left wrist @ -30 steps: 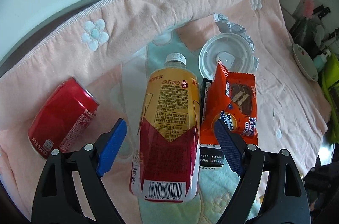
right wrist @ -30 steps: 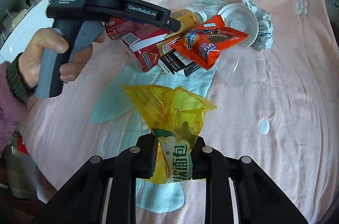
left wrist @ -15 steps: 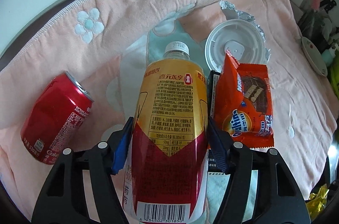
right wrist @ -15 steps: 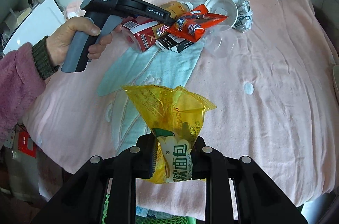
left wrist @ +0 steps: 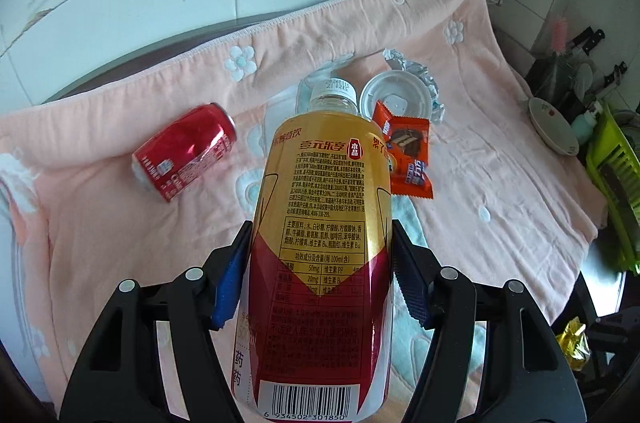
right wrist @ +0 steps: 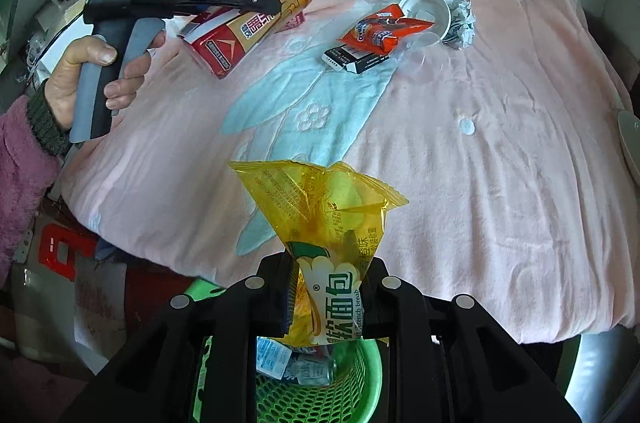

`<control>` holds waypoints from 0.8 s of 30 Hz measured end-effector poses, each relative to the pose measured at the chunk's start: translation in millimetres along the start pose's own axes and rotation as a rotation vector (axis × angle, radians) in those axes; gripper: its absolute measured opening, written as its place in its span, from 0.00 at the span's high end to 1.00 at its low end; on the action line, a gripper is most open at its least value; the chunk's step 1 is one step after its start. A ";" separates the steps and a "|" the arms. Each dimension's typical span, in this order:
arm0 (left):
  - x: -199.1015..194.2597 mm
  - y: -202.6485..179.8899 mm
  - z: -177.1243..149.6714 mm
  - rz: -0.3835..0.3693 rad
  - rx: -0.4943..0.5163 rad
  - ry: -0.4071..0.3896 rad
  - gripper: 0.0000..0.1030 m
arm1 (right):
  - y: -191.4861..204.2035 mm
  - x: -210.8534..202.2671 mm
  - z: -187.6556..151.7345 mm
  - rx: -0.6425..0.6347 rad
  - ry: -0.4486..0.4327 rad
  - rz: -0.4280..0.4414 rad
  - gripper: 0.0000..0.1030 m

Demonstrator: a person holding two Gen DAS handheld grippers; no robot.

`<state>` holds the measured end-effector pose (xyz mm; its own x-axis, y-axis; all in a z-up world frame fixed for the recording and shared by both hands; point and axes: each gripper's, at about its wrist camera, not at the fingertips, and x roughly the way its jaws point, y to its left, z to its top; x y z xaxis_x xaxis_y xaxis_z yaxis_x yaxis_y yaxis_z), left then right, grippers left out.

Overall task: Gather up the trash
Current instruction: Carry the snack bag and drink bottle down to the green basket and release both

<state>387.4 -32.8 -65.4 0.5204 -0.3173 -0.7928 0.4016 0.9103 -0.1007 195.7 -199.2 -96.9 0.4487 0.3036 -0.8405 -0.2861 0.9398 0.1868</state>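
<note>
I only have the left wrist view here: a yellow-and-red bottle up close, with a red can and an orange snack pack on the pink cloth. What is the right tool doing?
Observer: The right tool is shut on a yellow bread wrapper.
Reviewer: Is there a bin anywhere?
Observer: Yes. A green mesh basket sits directly below that tool, off the near edge of the cloth, with small packets already inside.
Reviewer: Anything hidden behind the bottle?
Observer: A black box lies under the orange snack pack.
</note>
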 end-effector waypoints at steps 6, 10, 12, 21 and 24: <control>-69.0 -10.1 -41.5 0.025 -0.036 -0.077 0.37 | 17.8 -18.0 -30.5 -0.052 -0.001 0.037 0.78; -106.3 -18.9 -76.2 0.038 -0.052 -0.102 0.37 | 32.1 -25.3 -53.2 -0.089 0.012 0.055 0.78; -122.2 -22.9 -92.8 0.044 -0.064 -0.115 0.37 | 39.2 -27.2 -63.6 -0.114 0.020 0.044 0.78; -187.5 -42.6 -165.1 0.042 -0.107 -0.160 0.37 | 57.8 -26.8 -97.6 -0.175 0.044 0.007 0.70; -198.9 -49.9 -186.6 0.027 -0.119 -0.162 0.37 | 58.9 -25.1 -102.5 -0.172 0.047 0.003 0.62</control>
<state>123.3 34.5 -14.8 0.6478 -0.3223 -0.6903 0.2990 0.9409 -0.1588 80.8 -167.5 -116.9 0.4085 0.2949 -0.8638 -0.4298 0.8970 0.1030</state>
